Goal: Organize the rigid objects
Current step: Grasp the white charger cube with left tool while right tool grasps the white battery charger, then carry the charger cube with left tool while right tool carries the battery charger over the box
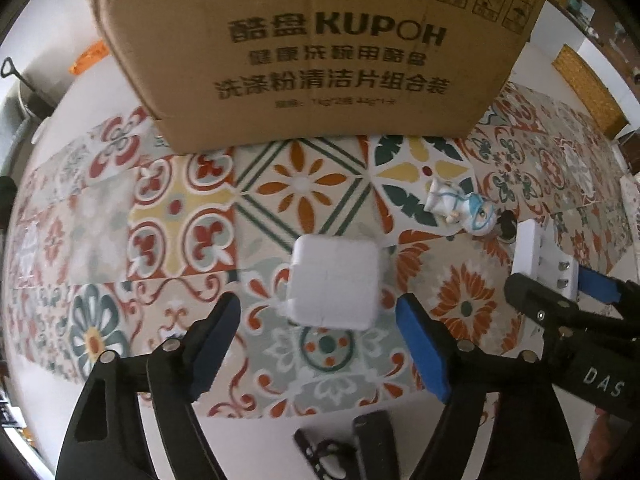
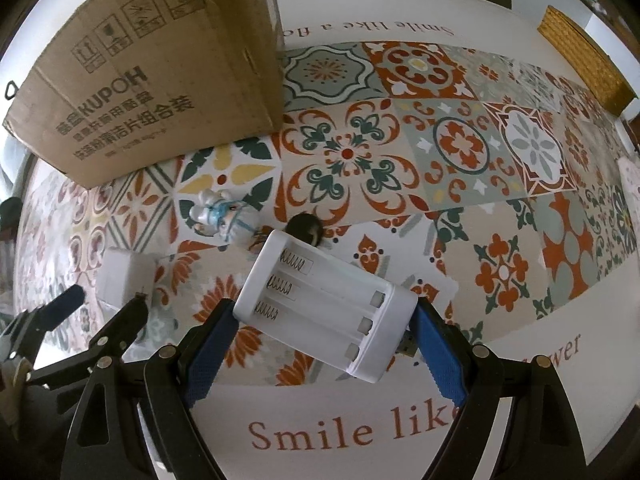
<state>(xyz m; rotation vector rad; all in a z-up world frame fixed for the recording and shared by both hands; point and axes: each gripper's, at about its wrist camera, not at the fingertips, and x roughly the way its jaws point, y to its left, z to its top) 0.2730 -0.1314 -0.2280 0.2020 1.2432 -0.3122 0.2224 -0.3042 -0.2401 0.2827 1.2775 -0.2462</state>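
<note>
A white square power adapter (image 1: 334,280) lies on the patterned tablecloth (image 1: 180,208). My left gripper (image 1: 320,316) points down over it, and its fingertips straddle the adapter's near edge with a gap on each side, so it is open. My right gripper (image 2: 324,320) is shut on a white battery charger (image 2: 320,304), its blue pads (image 2: 436,340) pressing both long sides. The charger's empty slots face up and it hangs above the cloth. The left wrist view shows the right gripper (image 1: 560,286) with the charger (image 1: 540,256) at the right edge. The right wrist view has the adapter (image 2: 124,276) and left gripper (image 2: 100,304) at the left.
A large cardboard box (image 1: 320,52) stands at the back of the table. A small white-and-blue figurine (image 1: 460,204) lies beside a small dark round object (image 1: 506,226), between adapter and charger. A woven basket (image 2: 584,60) sits far right. Dark items (image 1: 372,444) lie near the front edge.
</note>
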